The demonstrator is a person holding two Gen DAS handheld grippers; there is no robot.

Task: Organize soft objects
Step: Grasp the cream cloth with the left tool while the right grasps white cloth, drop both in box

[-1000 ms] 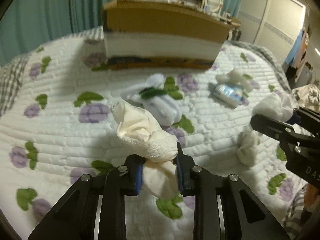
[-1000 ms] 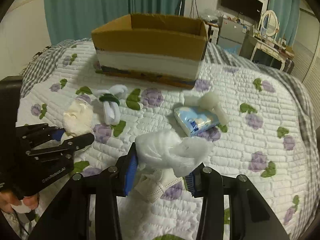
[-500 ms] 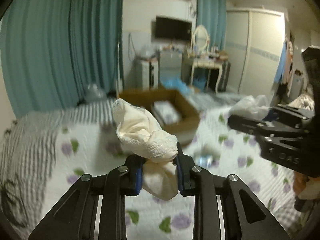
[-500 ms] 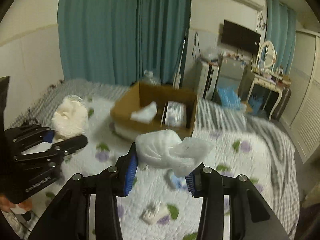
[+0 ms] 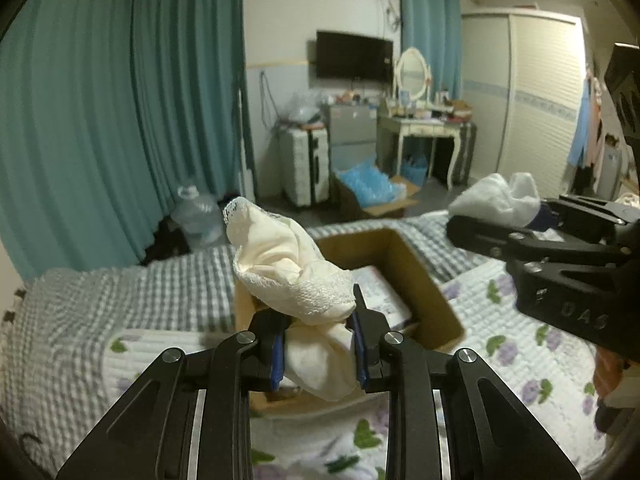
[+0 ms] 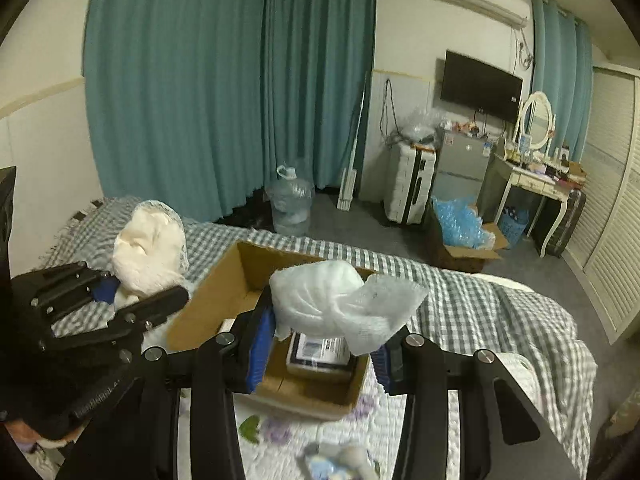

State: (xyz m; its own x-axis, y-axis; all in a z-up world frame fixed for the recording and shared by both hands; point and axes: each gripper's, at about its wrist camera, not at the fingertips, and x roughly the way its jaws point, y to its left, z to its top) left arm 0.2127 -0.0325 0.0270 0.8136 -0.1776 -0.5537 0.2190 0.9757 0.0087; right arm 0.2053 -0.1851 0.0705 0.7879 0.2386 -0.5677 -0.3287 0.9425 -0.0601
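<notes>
both grippers raised over the cardboard box (image 6: 224, 292)

left gripper (image 5: 318, 350) clamps a cream sock bundle (image 5: 288, 264); right gripper (image 6: 320, 356) clamps a white sock bundle (image 6: 340, 300).

Right gripper (image 6: 322, 354) clamped on white soft bundle (image 6: 340, 304), held above open cardboard box (image 6: 208, 304) on quilted bed (image 6: 500, 312). Flat packet (image 6: 320, 350) lies inside box. At 9 o'clock, left gripper (image 6: 132, 300) grips cream bundle (image 6: 150, 248). Teal curtains (image 6: 224, 80) at 12 o'clock.
</notes>
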